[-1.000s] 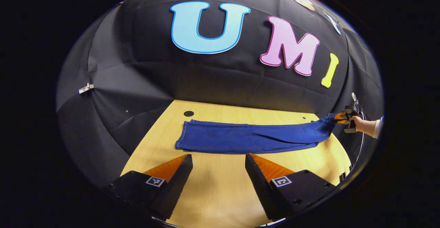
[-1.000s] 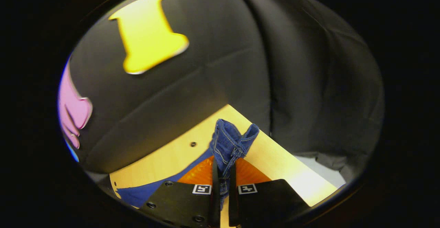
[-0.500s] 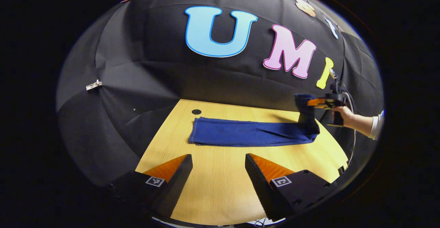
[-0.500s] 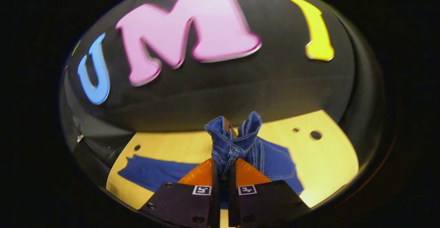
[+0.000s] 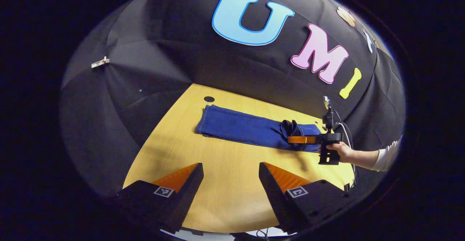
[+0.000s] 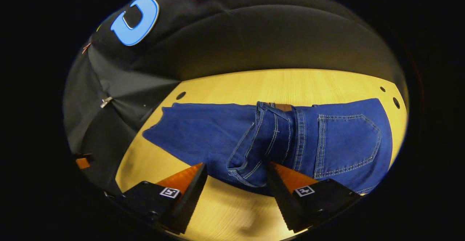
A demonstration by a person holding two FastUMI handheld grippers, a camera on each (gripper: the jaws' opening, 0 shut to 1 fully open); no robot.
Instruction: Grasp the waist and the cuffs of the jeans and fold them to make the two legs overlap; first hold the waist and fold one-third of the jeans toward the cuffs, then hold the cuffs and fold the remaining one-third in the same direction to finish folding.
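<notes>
The jeans [image 6: 203,132] lie flat on the wooden table [image 6: 290,81] just ahead of the right gripper [image 6: 236,175] — fingers spread wide, holding nothing. Waist [image 6: 269,135] folded over toward the cuffs, long axis running across the table. The left gripper [image 5: 230,174] hovers wide open, well short.

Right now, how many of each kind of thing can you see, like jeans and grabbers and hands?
Jeans: 1
Grippers: 2, the left gripper and the right gripper
Hand: 1
Table: 1
Total: 5
</notes>
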